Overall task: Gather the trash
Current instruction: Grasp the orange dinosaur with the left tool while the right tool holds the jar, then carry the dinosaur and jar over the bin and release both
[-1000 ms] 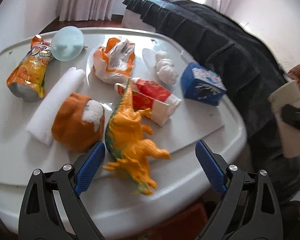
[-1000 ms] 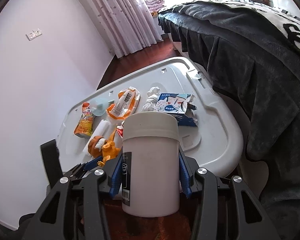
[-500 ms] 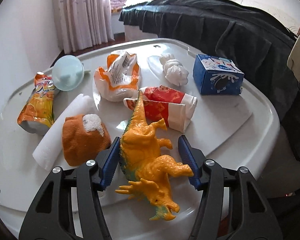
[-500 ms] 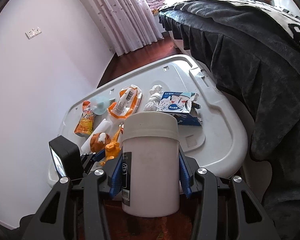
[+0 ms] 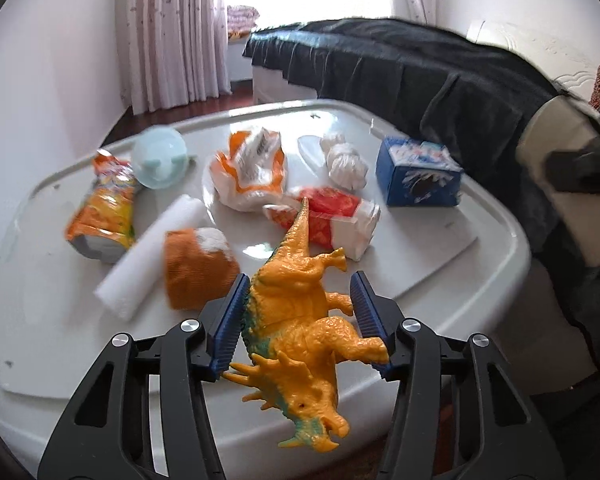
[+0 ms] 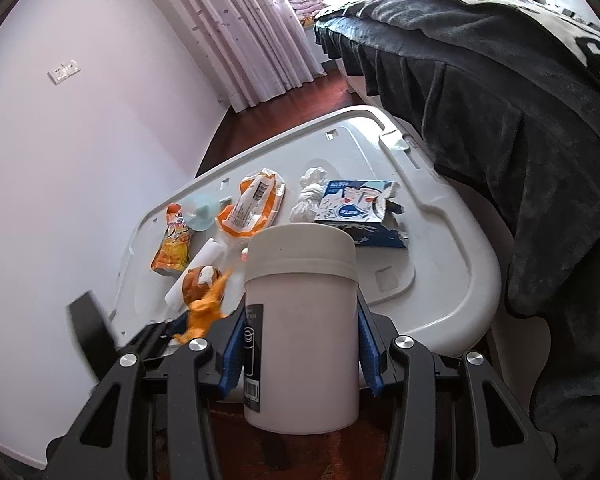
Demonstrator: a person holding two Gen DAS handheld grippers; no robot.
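Note:
My left gripper [image 5: 300,320] is shut on a yellow toy dinosaur [image 5: 300,320] and holds it above the near edge of the white bin lid [image 5: 440,280]. The dinosaur also shows in the right wrist view [image 6: 206,304]. My right gripper [image 6: 300,344] is shut on a white cylindrical container [image 6: 302,328], held upright off the lid's near side; it shows at the right edge of the left wrist view [image 5: 560,184]. On the lid lie an orange snack bag [image 5: 104,208], an orange-white wrapper [image 5: 252,168], a red-white carton [image 5: 332,220], a blue box [image 5: 418,172] and a crumpled white tissue [image 5: 344,160].
An orange cloth ball [image 5: 198,264], a white foam strip [image 5: 152,252] and a pale blue round lid [image 5: 160,158] also lie on the bin lid. A bed with a dark blanket [image 5: 440,92] stands right of it. A white wall [image 6: 80,160] is at the left.
My left gripper closed around the dinosaur and lifted it off the lid, drawing back toward the near edge. My right gripper kept hold of the container and barely moved.

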